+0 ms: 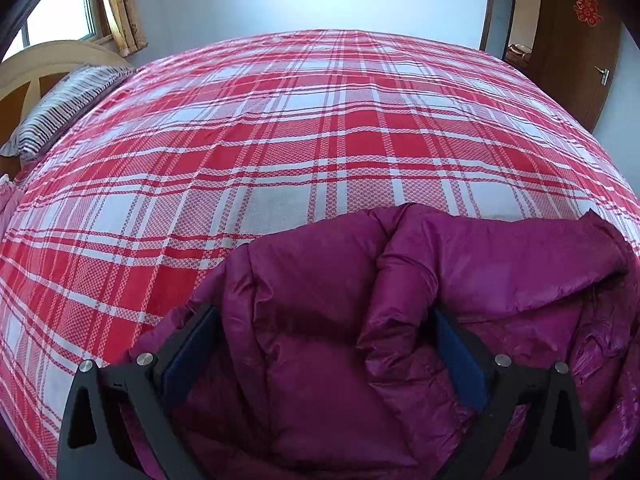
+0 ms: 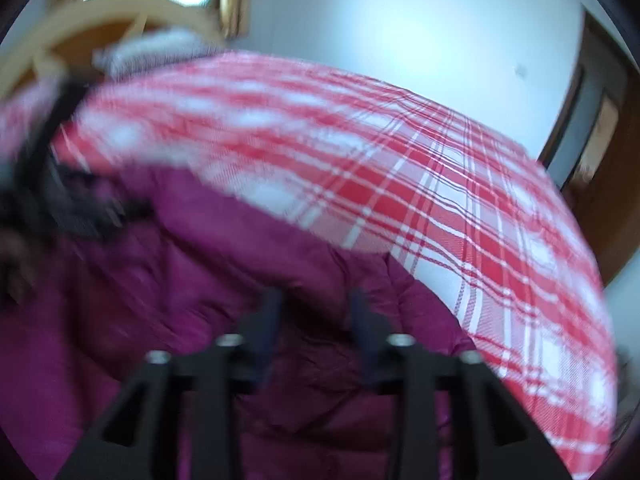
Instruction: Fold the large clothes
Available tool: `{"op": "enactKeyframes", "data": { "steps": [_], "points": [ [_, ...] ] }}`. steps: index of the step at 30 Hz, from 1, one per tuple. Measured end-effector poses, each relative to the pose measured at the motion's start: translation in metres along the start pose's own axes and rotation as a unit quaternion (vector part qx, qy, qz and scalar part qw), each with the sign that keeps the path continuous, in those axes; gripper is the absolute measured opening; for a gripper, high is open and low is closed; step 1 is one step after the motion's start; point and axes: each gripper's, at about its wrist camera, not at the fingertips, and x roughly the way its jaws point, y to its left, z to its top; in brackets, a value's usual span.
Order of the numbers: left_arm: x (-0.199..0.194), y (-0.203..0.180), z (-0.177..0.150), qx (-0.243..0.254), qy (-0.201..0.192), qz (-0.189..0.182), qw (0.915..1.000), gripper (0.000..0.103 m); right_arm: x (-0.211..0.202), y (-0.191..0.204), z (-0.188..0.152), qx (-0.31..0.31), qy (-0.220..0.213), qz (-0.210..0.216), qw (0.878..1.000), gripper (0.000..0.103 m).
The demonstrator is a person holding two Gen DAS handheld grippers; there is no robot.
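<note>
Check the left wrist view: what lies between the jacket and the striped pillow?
Only bare plaid bedsheet lies between the magenta puffer jacket and the striped pillow, shown in the left wrist view.

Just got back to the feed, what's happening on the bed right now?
A person is folding a magenta puffer jacket on a bed with a red plaid sheet. The left hand-held gripper stands wide open with a bulky fold of the jacket between its fingers. The right hand-held gripper is open just above the jacket, gripping nothing. That view is blurred.
</note>
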Motion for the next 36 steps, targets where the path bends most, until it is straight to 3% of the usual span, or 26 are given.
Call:
{"op": "enactKeyframes", "data": {
  "steps": [3,5,8,11,15,18,20,23,28,31,36],
  "points": [
    [0.0,-0.001,0.0,0.003,-0.007,0.004,1.0,0.102,-0.026,-0.016,0.022,0.098,-0.026,-0.004,0.995,0.062],
    [-0.001,-0.002,-0.001,0.006,-0.009,0.008,0.9999,0.102,-0.023,-0.017,0.035,0.129,-0.021,-0.027,0.991,0.053],
    [-0.004,-0.003,-0.002,0.01,-0.012,0.01,0.9998,0.102,0.01,-0.005,0.039,0.121,0.027,-0.055,0.991,0.037],
    [-0.024,-0.004,-0.004,0.017,-0.038,0.013,0.999,0.102,0.046,0.006,0.016,0.112,0.08,-0.064,0.988,0.035],
    [-0.074,-0.013,0.005,0.016,-0.114,-0.024,0.993,0.102,0.043,0.017,-0.004,0.079,0.06,-0.076,0.992,0.035],
    [-0.093,-0.031,0.019,0.02,-0.137,-0.067,0.9882,0.102,0.044,0.016,-0.005,0.076,0.056,-0.072,0.993,0.035],
    [-0.089,-0.047,0.026,0.036,-0.132,-0.072,0.9879,0.102,0.045,0.016,-0.009,0.075,0.049,-0.071,0.993,0.036],
    [-0.063,-0.06,0.028,0.055,-0.116,-0.036,0.9911,0.102,0.046,0.017,-0.01,0.081,0.037,-0.068,0.994,0.036],
    [0.004,-0.048,0.016,0.035,0.004,-0.008,0.9994,0.102,0.044,0.014,-0.013,0.096,0.027,-0.054,0.994,0.036],
    [0.013,-0.035,0.013,-0.001,0.018,-0.05,0.9986,0.102,0.045,0.016,-0.013,0.089,0.027,-0.059,0.994,0.036],
    [0.013,-0.039,0.007,0.002,0.002,-0.047,0.9989,0.102,0.047,0.015,-0.013,0.089,0.029,-0.056,0.994,0.036]
  ]
}}
